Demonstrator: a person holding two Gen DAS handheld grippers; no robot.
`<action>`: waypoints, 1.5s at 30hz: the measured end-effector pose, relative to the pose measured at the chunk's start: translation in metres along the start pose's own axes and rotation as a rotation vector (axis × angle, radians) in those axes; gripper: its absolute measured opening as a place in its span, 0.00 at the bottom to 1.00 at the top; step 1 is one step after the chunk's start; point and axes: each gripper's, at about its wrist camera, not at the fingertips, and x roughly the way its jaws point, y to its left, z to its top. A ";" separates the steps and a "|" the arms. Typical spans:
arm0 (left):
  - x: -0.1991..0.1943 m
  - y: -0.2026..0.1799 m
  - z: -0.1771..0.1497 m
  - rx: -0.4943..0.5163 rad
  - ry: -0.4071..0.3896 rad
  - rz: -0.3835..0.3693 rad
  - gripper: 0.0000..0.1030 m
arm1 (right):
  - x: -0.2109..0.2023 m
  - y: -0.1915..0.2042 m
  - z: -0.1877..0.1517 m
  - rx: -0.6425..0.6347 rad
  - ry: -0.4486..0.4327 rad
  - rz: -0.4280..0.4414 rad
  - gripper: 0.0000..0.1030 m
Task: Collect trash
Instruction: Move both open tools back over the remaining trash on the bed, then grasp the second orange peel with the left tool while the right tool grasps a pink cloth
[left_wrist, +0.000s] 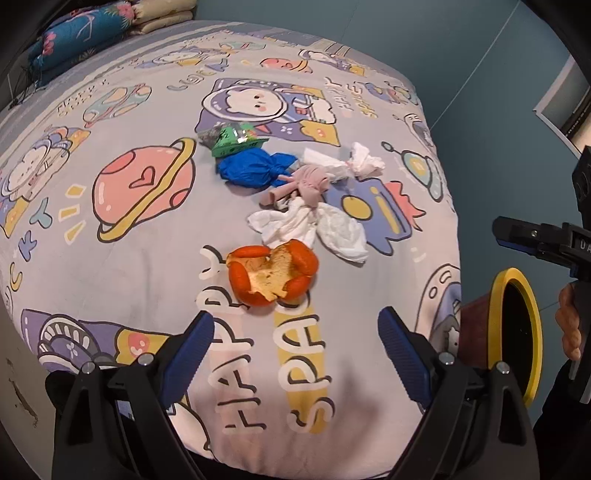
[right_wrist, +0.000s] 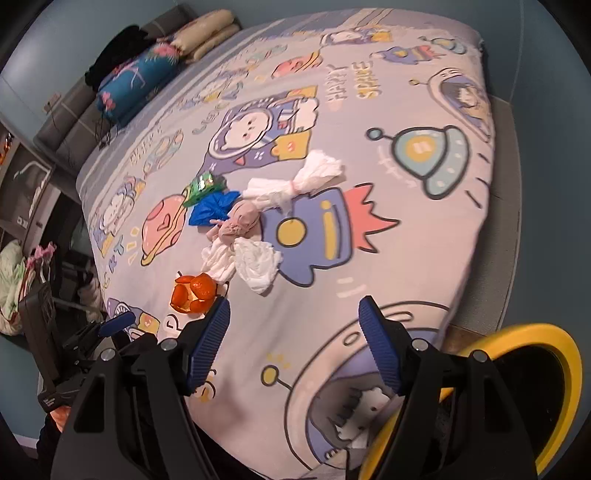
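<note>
Left gripper (left_wrist: 295, 354): we see its blue fingers spread wide with nothing between them, hovering over the near edge of the bed (left_wrist: 110, 258).
Orange peel (left_wrist: 272, 272): at twelve o'clock just ahead of the left gripper; in the right wrist view it sits at ten o'clock beside that camera's left finger.
Trash row: running away from the peel we find crumpled white tissues (left_wrist: 314, 229), a pink wad (left_wrist: 308, 182), a blue plastic bag (left_wrist: 255, 168), a green wrapper (left_wrist: 231, 138) and a twisted white tissue (left_wrist: 354, 160).
Right gripper (right_wrist: 293, 339): fingers wide apart, holding nothing, above the cartoon bedsheet.
Yellow-rimmed bin (right_wrist: 528, 402): at four o'clock, off the bed's edge.
Only in the left view: the right gripper seen from the side at three o'clock.
Only in the right view: the pillows (right_wrist: 207, 35) at eleven o'clock and shelves (right_wrist: 26, 192) at nine.
</note>
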 end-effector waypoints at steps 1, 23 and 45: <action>0.003 0.003 0.000 -0.005 0.003 -0.001 0.84 | 0.007 0.004 0.003 -0.009 0.014 -0.002 0.66; 0.054 0.033 0.010 -0.090 0.058 -0.065 0.84 | 0.155 0.051 0.076 0.091 0.249 0.101 0.62; 0.079 0.019 0.019 -0.055 0.091 -0.040 0.58 | 0.205 0.066 0.091 0.085 0.287 0.030 0.41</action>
